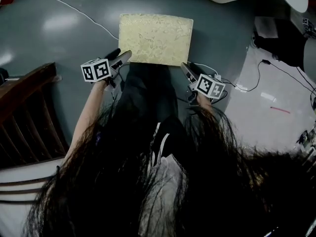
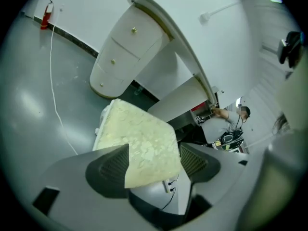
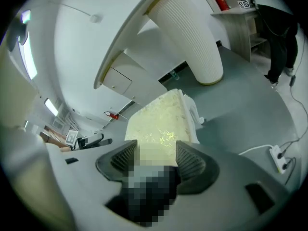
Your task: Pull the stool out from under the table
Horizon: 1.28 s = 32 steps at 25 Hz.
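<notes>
The rectangular stool (image 1: 155,38), its cushion a pale yellow floral brocade, stands on the smooth grey floor (image 1: 59,28). The left gripper (image 1: 123,57) pinches its near left corner, and the right gripper (image 1: 186,68) grips its near right edge.

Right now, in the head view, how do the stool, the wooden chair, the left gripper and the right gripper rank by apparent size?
1. wooden chair, though cut off by the frame edge.
2. stool.
3. left gripper and right gripper: alike, so unranked.
</notes>
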{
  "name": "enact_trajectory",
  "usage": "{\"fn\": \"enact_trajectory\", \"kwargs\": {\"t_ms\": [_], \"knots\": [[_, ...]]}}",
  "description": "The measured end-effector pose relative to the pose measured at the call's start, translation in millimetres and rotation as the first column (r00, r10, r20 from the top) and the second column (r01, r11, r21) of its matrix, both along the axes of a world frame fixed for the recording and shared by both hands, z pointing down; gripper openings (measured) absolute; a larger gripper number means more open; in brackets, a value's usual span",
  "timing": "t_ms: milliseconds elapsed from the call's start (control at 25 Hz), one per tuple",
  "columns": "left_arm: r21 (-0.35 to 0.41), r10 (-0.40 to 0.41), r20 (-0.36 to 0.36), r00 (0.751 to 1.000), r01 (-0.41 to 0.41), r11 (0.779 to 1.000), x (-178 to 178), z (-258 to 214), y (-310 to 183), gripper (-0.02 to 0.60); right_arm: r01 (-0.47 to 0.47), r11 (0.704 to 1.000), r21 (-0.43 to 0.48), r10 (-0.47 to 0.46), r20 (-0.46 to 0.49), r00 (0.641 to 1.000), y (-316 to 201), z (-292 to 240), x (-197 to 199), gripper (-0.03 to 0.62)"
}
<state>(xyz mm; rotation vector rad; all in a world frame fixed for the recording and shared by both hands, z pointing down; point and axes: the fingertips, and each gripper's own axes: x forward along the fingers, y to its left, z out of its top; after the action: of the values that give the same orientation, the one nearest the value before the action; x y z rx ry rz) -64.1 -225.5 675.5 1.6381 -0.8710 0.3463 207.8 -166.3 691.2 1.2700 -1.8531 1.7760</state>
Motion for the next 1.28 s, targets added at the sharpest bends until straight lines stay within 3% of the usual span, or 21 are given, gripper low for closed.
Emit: {"fn": "enact_trajectory", "kwargs": {"t_ms": [200, 360, 600, 880, 1160, 1280], "knots": [[0.164, -0.007, -0.07, 0.998, 0.019, 0.986, 47.2, -87.9, -34.7, 0.333, 0.036, 0.992, 0.12, -0.035, -0.011, 0.999, -24.3, -68.8, -2.7, 0.259], [0.269, 0.039, -0.128, 0.991, -0.003, 0.963, 88.8, -162.7, -48.5, 0.31, 0.106, 0.97, 0.219, -0.101, -0.033, 0.994, -48.0, -133.2, -8.4, 0.259], [0.378, 0.157, -0.075, 0.985, -0.118, 0.918, 118.1, -240.4, -43.2, 0.282, 0.132, 0.933, 0.336, -0.121, -0.052, 0.991, -70.7, -216.9, -11.7, 0.258], [0.429, 0.238, -0.016, 0.971, -0.209, 0.879, 115.0, -284.2, -32.3, 0.275, 0.126, 0.91, 0.395, -0.117, -0.047, 0.992, -72.7, -268.0, -27.7, 0.248], [0.473, 0.25, -0.038, 0.967, -0.203, 0.857, 84.0, -318.1, -29.4, 0.256, 0.109, 0.903, 0.415, -0.099, -0.045, 0.994, -61.3, -296.8, -71.7, 0.195], [0.502, 0.287, -0.046, 0.957, -0.226, 0.835, 67.5, -329.9, -23.1, 0.228, 0.099, 0.895, 0.435, -0.085, -0.052, 0.995, -54.8, -309.3, -96.8, 0.177]]}}
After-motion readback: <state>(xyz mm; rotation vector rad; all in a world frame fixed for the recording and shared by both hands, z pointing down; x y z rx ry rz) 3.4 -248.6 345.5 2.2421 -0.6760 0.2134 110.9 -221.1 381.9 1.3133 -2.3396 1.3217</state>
